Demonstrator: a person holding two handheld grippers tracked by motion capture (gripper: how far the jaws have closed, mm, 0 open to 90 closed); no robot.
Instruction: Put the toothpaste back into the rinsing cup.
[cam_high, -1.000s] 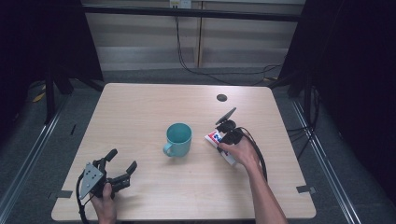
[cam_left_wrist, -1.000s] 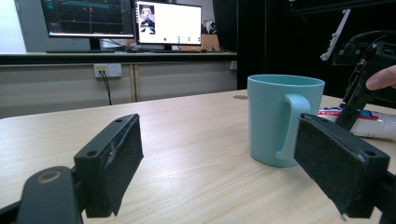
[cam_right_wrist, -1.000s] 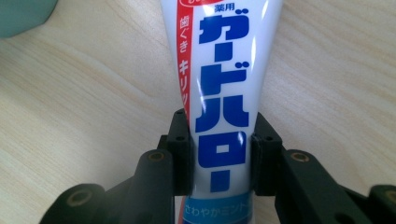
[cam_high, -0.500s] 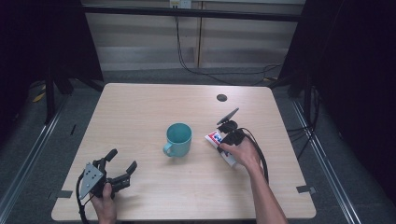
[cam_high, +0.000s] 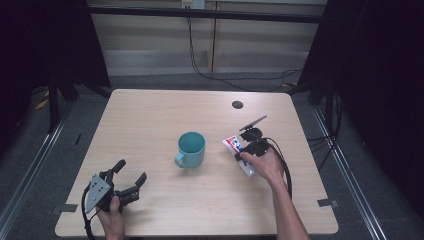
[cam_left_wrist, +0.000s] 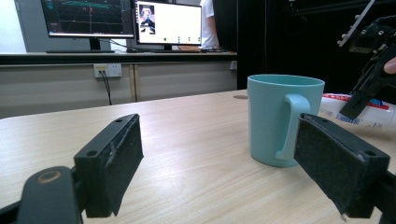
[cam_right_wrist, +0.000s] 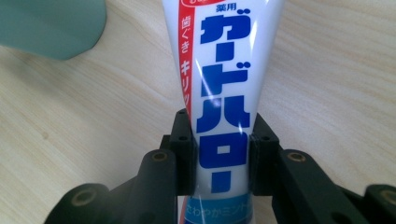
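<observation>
A white toothpaste tube (cam_high: 239, 152) with blue and red lettering lies flat on the wooden table (cam_high: 150, 115), right of centre. My right gripper (cam_high: 250, 147) is shut on it; in the right gripper view both pads (cam_right_wrist: 184, 154) press the sides of the tube (cam_right_wrist: 224, 70) near its lower end. A teal mug (cam_high: 192, 148) stands upright just left of the tube, handle toward the front left. My left gripper (cam_high: 131, 171) rests at the table's front left, open and holding nothing. In the left gripper view the mug (cam_left_wrist: 280, 121) stands ahead, between the spread jaws.
A black round grommet (cam_high: 237, 104) sits in the tabletop at the back right. Cables trail from both grippers across the front of the table. Dark frame posts and floor rails flank the table. Monitors (cam_left_wrist: 168, 23) stand on a counter beyond the far edge.
</observation>
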